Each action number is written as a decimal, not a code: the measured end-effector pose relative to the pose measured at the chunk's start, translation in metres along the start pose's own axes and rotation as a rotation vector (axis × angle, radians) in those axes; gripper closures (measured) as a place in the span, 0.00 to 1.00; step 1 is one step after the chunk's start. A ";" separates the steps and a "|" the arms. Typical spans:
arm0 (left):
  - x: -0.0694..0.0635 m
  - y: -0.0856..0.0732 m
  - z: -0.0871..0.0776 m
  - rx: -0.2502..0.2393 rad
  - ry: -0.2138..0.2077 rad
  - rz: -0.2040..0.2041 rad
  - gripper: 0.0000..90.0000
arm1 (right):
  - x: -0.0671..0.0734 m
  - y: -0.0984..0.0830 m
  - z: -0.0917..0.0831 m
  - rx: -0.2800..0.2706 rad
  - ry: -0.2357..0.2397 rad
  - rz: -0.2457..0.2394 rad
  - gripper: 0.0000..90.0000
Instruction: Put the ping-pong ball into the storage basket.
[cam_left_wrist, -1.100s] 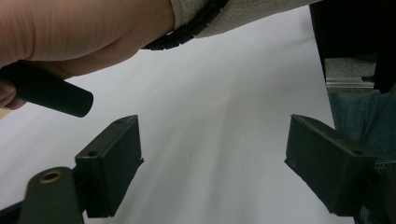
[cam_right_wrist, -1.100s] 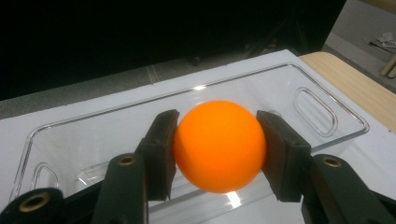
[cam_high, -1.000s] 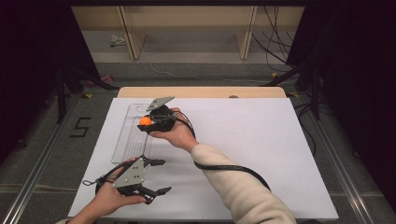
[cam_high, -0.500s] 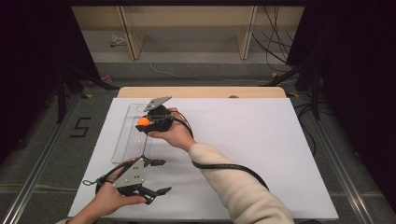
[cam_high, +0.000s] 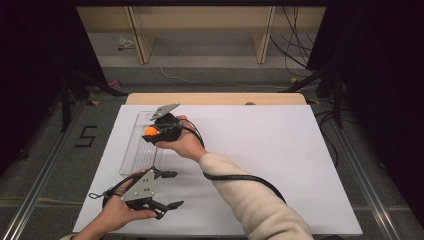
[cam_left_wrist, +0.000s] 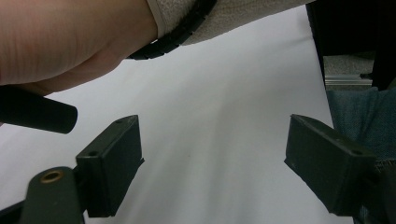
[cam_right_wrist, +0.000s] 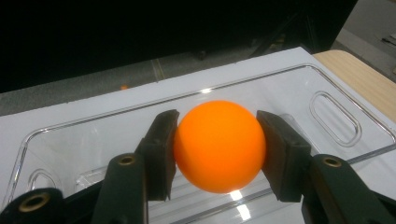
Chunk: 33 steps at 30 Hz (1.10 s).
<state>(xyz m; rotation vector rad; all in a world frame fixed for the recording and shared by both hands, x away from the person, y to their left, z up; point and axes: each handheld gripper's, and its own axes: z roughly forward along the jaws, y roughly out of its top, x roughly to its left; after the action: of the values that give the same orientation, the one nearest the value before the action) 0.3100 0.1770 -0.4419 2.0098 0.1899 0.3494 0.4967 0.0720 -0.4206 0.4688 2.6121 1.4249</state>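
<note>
High view: right claw (cam_high: 159, 131) gripping orange ball (cam_high: 150, 131) over clear tray (cam_high: 131, 159) at bench (cam_high: 280, 165) left side; left claw (cam_high: 167, 189) lying released near front edge.

Left gripper view: jaws standing wide, nothing between, white sheet (cam_left_wrist: 219, 135) beneath.

Right gripper view: pads (cam_right_wrist: 161, 151) pinching ball (cam_right_wrist: 218, 145) at widest part, tray (cam_right_wrist: 334, 112) below. Risk: smooth ball slipping if squeeze is easing, bouncing out of shallow tray. Pad contact showing here, unclear from above.
</note>
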 end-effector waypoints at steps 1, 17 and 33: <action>0.000 0.000 0.000 0.000 0.000 0.000 0.20 | 0.000 0.000 0.000 0.001 0.000 -0.001 0.57; 0.000 0.000 0.000 0.001 0.000 0.003 0.20 | 0.003 0.005 0.008 0.016 0.013 -0.014 0.57; -0.001 0.000 0.001 0.001 -0.001 0.005 0.20 | 0.003 0.004 0.015 0.032 0.022 -0.011 0.57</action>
<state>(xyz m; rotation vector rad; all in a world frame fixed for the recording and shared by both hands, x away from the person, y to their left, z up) 0.3097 0.1765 -0.4424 2.0119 0.1845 0.3510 0.4984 0.0874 -0.4250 0.4436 2.6545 1.3946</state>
